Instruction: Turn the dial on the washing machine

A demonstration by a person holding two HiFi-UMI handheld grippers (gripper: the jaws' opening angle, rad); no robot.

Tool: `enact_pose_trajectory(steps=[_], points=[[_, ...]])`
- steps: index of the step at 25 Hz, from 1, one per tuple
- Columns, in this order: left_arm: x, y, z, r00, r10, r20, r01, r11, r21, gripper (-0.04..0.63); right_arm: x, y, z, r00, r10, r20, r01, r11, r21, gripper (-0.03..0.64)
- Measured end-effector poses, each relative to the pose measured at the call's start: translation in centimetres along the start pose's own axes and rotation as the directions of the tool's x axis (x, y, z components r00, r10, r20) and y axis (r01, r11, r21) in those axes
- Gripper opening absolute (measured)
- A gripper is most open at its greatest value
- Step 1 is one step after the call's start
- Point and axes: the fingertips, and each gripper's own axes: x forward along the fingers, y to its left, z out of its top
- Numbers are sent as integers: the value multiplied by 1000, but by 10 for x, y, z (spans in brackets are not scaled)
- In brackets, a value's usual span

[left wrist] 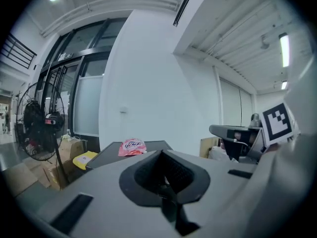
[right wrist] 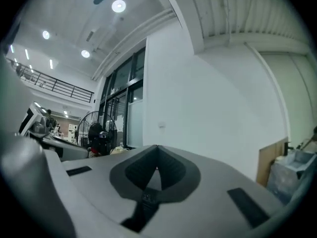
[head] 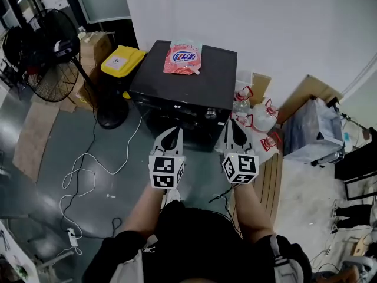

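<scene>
Two grippers, left gripper point(head: 175, 131) and right gripper point(head: 234, 124), closed, empty, near washing machine point(head: 177, 78). Likely best: open right one, square onto dial point(head: 211, 114) just left, grip firmly, twist.

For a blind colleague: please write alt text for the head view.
Seen from above, a person holds the left gripper and right gripper, both shut and empty, in front of a black washing machine with its dial. A red pouch lies on top.

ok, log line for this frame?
phase: pre-approach | left tool: shut, empty | right tool: shut, empty | dial: untouched | washing machine: ahead of both tools
</scene>
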Motion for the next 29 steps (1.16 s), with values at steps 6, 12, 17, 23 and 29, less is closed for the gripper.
enact_pose_trajectory(steps=[6,12,17,23,29], points=[[-15,-31,11,999,7,34,-8,1000,16,12,-39,-4,5,1000,-10,-1,10,1000,-10,-2],[-26,-55,10,999,9,46,-10,1000,18,12,-56,-10,10,1000,12,12,-11,1000,-6,-2],[-32,-62,9,999,12,49,-13,1000,13,12,-63,-7,13,999,37,24,-37,999,9,-2],[-29,-68,1,1000,-5,29,4,1000,17,12,-63,-6,7,999,38,15,-38,999,6,0],[-18,-66,7,999,-16,38,15,1000,23,12,-51,-9,6,999,33,10,-33,999,1,0]])
